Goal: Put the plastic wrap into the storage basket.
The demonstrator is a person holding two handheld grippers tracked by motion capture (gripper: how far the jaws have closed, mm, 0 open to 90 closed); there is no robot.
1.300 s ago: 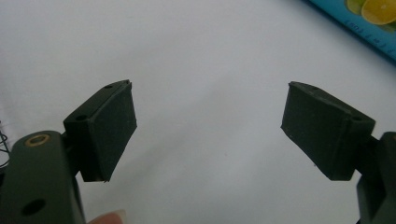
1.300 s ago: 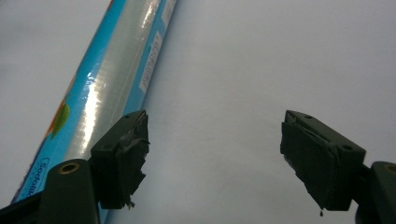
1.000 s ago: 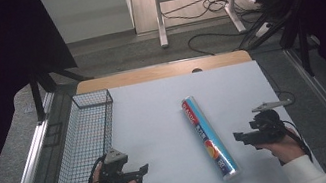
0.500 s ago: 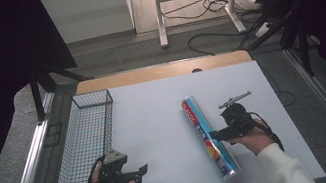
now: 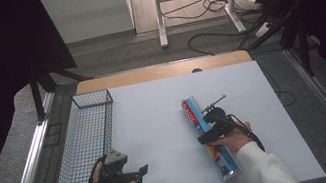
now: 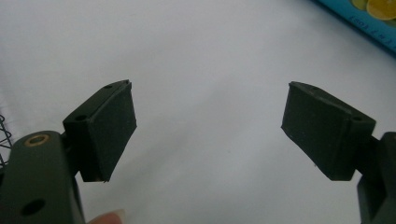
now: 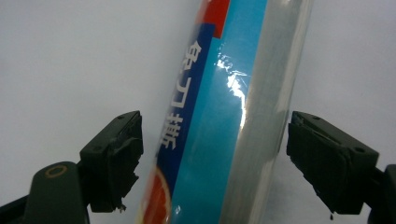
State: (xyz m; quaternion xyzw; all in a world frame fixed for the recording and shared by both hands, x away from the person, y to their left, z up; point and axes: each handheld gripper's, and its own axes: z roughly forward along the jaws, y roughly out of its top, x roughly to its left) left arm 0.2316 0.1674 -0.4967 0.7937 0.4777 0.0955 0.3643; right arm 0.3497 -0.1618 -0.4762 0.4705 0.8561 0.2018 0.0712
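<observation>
White table (image 5: 155, 118) seen from above, with a wire basket (image 5: 86, 140) sitting along its left side. Right of centre, a long blue tube (image 5: 195, 116) with red and orange print is lying flat, pointing from far to near. The right gripper (image 7: 212, 158) is hovering over the tube's middle, jaws spread apart on either side of it, not touching. The left gripper (image 6: 208, 126) is resting near the basket's near corner, jaws wide apart over bare table.
</observation>
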